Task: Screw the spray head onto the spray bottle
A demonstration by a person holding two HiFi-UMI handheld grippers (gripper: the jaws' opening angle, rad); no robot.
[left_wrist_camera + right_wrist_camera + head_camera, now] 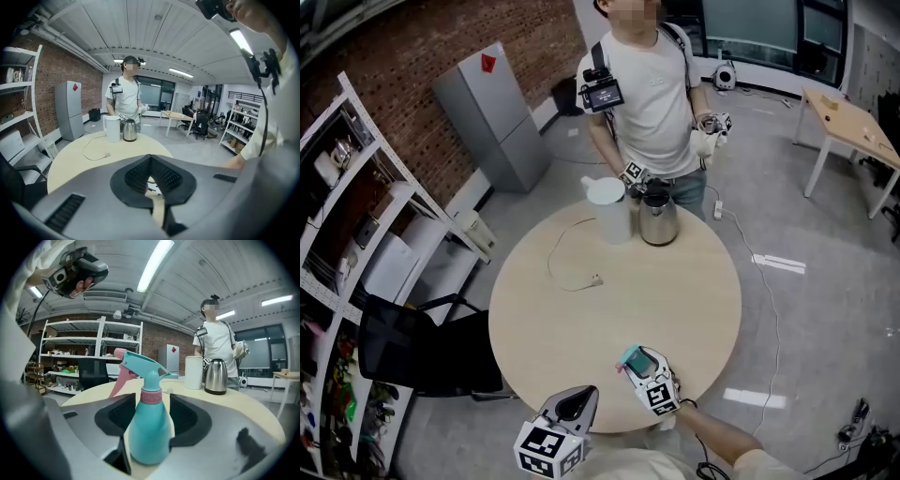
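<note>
A teal spray bottle (pixel 147 427) stands upright on the round table (pixel 609 300), close to its near edge. Its teal spray head (pixel 143 366), with a pink trigger and a pink collar, sits on the neck. My right gripper (pixel 151 408) is open, one jaw on each side of the bottle's body and no pad clearly pressing on it. In the head view the bottle (pixel 636 358) shows just ahead of the right gripper (pixel 649 373). My left gripper (pixel 579 401) hovers at the table's near edge, left of the bottle. It (pixel 152 177) is shut and holds nothing.
A steel kettle (pixel 658 218) and a white jug (pixel 609 211) stand at the table's far side, with a thin cable (pixel 567 272) lying left of centre. A person (pixel 652 94) stands behind them. A black chair (pixel 412 352) and shelves (pixel 337 234) are at the left.
</note>
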